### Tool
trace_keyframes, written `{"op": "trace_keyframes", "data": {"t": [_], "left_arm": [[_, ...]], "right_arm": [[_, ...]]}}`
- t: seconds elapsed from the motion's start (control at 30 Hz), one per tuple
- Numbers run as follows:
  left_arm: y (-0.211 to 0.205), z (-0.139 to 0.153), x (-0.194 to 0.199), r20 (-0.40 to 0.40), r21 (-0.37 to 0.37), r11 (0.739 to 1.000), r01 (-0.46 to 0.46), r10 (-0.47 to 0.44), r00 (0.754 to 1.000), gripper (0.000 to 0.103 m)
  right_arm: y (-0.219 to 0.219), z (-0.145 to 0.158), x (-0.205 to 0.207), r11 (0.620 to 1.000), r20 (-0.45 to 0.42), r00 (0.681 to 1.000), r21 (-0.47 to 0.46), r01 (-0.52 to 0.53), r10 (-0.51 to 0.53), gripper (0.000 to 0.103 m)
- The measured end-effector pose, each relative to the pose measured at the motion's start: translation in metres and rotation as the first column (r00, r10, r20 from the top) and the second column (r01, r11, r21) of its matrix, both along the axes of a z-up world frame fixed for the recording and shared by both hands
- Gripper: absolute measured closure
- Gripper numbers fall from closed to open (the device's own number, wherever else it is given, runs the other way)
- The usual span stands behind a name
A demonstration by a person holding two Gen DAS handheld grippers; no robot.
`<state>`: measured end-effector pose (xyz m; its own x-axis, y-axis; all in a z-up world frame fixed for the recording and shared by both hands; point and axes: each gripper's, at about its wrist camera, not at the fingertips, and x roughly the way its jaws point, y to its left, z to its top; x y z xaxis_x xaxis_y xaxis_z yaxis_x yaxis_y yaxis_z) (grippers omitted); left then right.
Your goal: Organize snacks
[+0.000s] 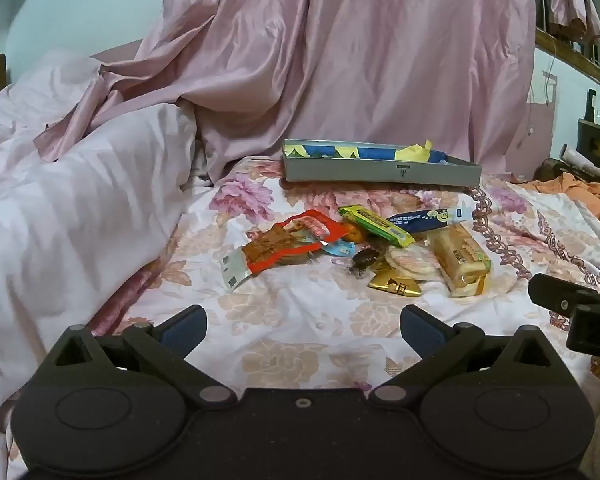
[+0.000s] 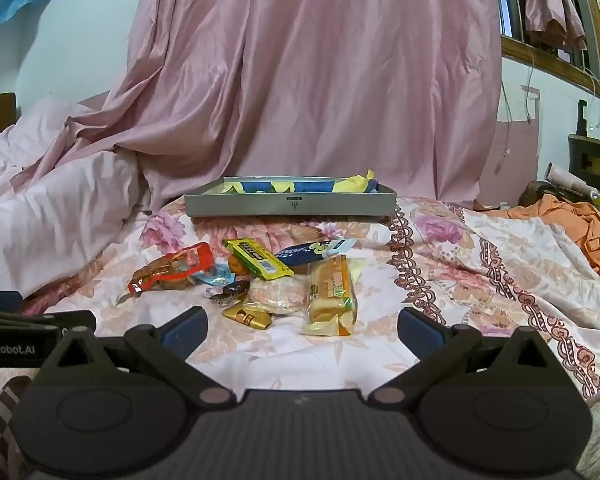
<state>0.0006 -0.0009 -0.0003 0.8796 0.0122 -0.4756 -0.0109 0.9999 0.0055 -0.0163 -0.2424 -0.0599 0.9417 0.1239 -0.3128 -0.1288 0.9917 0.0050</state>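
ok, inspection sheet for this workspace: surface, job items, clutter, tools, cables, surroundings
Surface: floral bedsheet, rumpled.
Job's things: grey shallow tray behind a loose snack pile; red jerky pouch, yellow-green bar, navy-white sachet, clear-wrapped bread, gold foil packet.
Clutter: orange cloth at right.
Grippers: left tool open, empty; right tool open, empty.
Cables: thin wires on right wall.
Surroundings: pink draped curtain, white duvet, wooden window frame.

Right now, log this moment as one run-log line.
left gripper open, empty | right gripper open, empty | snacks piled on bed | tray behind pile | none moved yet
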Motion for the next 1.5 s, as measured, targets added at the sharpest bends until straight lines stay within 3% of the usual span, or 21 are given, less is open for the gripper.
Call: {"op": "trace_keyframes", "data": {"t": [1.5], "left_arm": [[0.0016,0.0019,0.0,0.01,-0.037,0.999,-0.012,0.013,1.0,0.001]], "right_arm": [[-0.0002,0.0009,-0.0022,1.0,0.017,1.0,-0.013,0.007,-0.007,0.0]]}}
